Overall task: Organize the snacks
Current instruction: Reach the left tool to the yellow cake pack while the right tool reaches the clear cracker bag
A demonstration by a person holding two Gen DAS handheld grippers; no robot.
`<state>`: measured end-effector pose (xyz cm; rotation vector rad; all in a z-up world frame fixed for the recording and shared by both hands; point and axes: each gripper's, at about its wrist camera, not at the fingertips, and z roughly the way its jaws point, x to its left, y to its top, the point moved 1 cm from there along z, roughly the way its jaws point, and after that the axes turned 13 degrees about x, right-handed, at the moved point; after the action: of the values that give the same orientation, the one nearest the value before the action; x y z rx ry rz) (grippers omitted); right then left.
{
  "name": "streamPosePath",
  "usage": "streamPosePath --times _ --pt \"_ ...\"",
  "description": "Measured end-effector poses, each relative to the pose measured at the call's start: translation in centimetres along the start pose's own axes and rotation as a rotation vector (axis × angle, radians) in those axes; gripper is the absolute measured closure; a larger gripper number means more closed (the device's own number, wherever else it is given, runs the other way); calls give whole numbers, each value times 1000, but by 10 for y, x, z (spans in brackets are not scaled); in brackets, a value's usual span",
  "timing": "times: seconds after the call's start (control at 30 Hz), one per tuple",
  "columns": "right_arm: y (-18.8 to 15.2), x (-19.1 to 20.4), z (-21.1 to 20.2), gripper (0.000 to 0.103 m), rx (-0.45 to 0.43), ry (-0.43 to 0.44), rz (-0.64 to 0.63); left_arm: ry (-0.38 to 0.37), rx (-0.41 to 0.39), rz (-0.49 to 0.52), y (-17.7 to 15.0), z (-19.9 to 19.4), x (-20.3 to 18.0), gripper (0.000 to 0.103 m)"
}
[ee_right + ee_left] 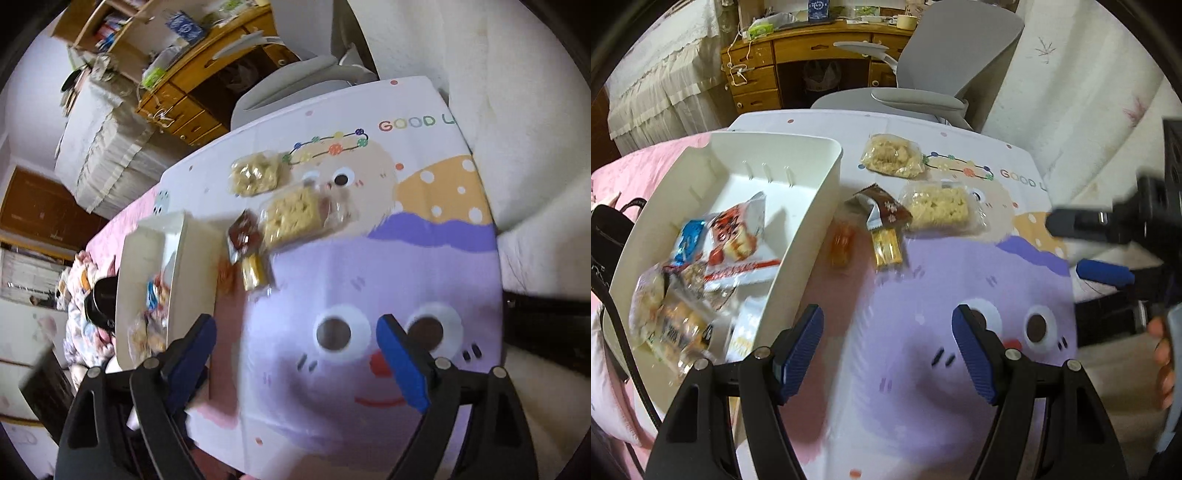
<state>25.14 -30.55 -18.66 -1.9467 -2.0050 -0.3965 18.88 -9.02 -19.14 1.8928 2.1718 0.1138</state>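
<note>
A white bin (812,221) (195,258) on the cartoon-print table holds several snack packets (713,258). Beside it on the table lie an orange jelly (843,242), a yellow bar (886,248) (253,271), a brown packet (882,206) (242,230) and two clear packs of puffed rice cake (938,208) (892,155) (291,214) (255,173). My left gripper (888,325) is open and empty above the table, right of the bin. My right gripper (295,332) is open and empty, nearer the front; it also shows at the right edge of the left wrist view (1086,247).
A grey office chair (942,74) stands behind the table's far edge (849,114), with a wooden desk (798,62) beyond. White bedding (1089,110) lies to the right. A black bag (605,236) sits left of the bin.
</note>
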Motion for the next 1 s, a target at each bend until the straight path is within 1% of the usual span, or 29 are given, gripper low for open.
streamPosePath --times 0.1,0.2,0.27,0.53,0.6,0.7,0.83,0.97,1.0 --pt "26 -3 12 13 26 29 20 23 -36 -7 11 16 -6 32" --pt "51 -3 28 13 42 35 19 43 -66 -7 21 32 -11 32" --pt "65 -2 37 13 45 36 12 70 -84 -10 28 44 -15 32" --pt "110 11 77 13 102 47 -12 85 -98 -31 37 80 -17 32" --pt "115 14 83 13 118 41 -16 98 -110 -41 39 86 -15 32" --pt "121 19 97 13 166 12 -21 124 -122 -59 41 94 -12 32" --pt "126 23 113 13 221 -25 -25 117 -120 -85 42 102 -8 32" --pt "130 28 120 13 237 -80 -37 160 -116 -56 44 110 -10 32" --pt "131 29 121 13 239 -90 -41 163 -113 -52 45 111 -10 30"
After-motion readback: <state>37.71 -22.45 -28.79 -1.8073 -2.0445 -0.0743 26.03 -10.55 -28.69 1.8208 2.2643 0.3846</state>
